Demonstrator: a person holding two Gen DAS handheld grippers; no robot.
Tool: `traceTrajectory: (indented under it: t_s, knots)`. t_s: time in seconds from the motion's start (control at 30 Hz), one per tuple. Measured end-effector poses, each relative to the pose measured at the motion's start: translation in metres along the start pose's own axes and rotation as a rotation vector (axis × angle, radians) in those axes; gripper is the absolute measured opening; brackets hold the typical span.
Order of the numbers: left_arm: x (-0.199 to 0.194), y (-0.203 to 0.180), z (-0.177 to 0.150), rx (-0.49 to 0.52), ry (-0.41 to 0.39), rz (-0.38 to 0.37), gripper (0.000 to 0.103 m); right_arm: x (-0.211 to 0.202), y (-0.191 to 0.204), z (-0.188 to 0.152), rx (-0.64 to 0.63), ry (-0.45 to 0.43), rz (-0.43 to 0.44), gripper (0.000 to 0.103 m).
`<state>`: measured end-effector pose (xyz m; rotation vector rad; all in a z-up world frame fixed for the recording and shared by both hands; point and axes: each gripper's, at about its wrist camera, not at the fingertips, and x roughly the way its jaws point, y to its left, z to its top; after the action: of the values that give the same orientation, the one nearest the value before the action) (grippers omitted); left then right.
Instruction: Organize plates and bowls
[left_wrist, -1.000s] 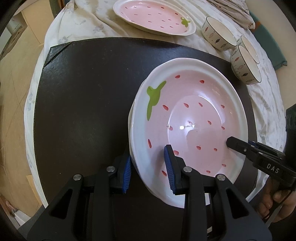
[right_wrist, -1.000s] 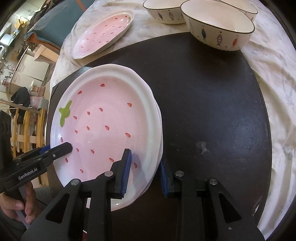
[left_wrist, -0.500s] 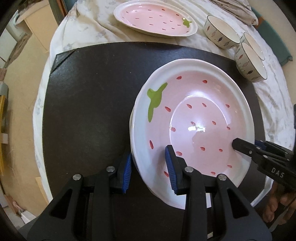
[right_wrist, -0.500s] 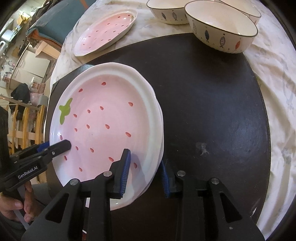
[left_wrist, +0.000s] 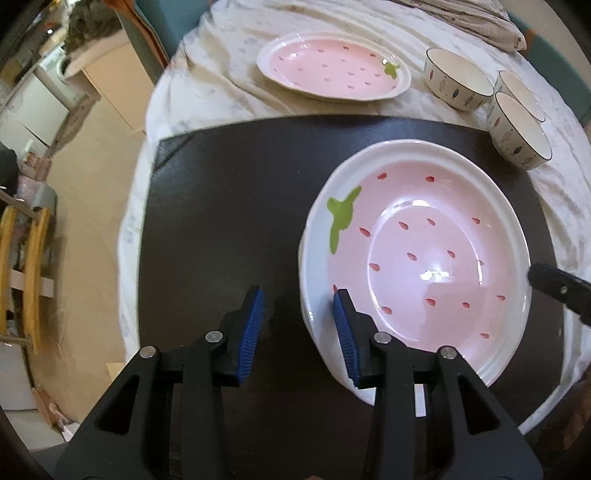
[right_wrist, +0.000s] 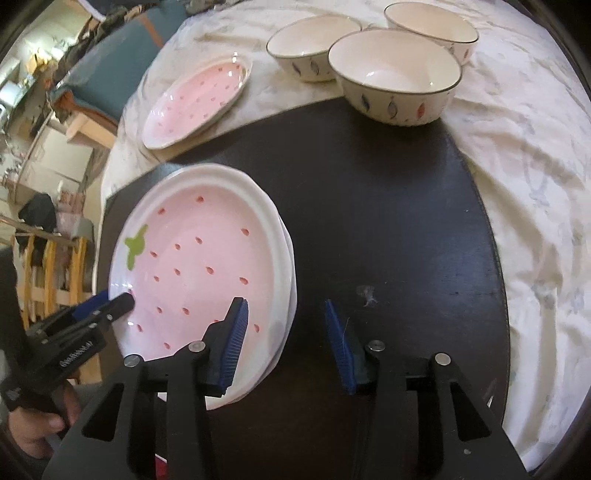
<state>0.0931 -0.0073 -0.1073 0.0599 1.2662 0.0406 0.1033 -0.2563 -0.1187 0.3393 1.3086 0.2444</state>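
Observation:
A pink strawberry plate (left_wrist: 417, 258) lies stacked on another plate on the dark mat (left_wrist: 229, 206); it also shows in the right wrist view (right_wrist: 199, 266). My left gripper (left_wrist: 299, 332) is open at the stack's left rim, one finger over the plate, one over the mat. My right gripper (right_wrist: 284, 339) is open at the stack's right rim in the same way. A third pink plate (left_wrist: 332, 70) lies on the white cloth behind. Three white fish-pattern bowls (right_wrist: 395, 74) stand at the back right.
The white tablecloth (right_wrist: 535, 166) surrounds the mat (right_wrist: 388, 192). A folded beige cloth (left_wrist: 476, 22) lies at the far edge. A teal chair (right_wrist: 103, 74) and wooden furniture (left_wrist: 22, 266) stand beyond the table's left side.
Both grippers have opened and let go of the plate stack's rim, then drawn back and up a little. The stack rests on the mat.

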Motion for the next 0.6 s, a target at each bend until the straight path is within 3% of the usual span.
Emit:
traceTrajectory:
  t_s: [0.13, 0.23, 0.3, 0.43, 0.57, 0.6]
  knots:
    - [-0.012, 0.009, 0.004, -0.047, -0.049, 0.011, 0.035, -0.012, 0.001, -0.001, 0.012, -0.043, 0.008, 0.047]
    - [-0.021, 0.015, 0.009, -0.085, -0.087, 0.006, 0.036, -0.023, 0.003, -0.002, 0.018, -0.082, 0.026, 0.056]
    - [-0.029, 0.02, 0.01, -0.102, -0.112, 0.01, 0.05, -0.03, 0.004, -0.002, 0.019, -0.109, 0.034, 0.065]
    - [-0.044, 0.026, 0.014, -0.122, -0.173, 0.034, 0.067, -0.046, 0.01, 0.002, 0.007, -0.182, 0.038, 0.071]
    - [-0.05, 0.03, 0.023, -0.129, -0.205, 0.021, 0.102, -0.057, 0.016, 0.007, 0.0, -0.249, 0.05, 0.082]
    - [-0.051, 0.032, 0.025, -0.128, -0.21, 0.018, 0.103, -0.059, 0.018, 0.01, -0.003, -0.258, 0.057, 0.085]
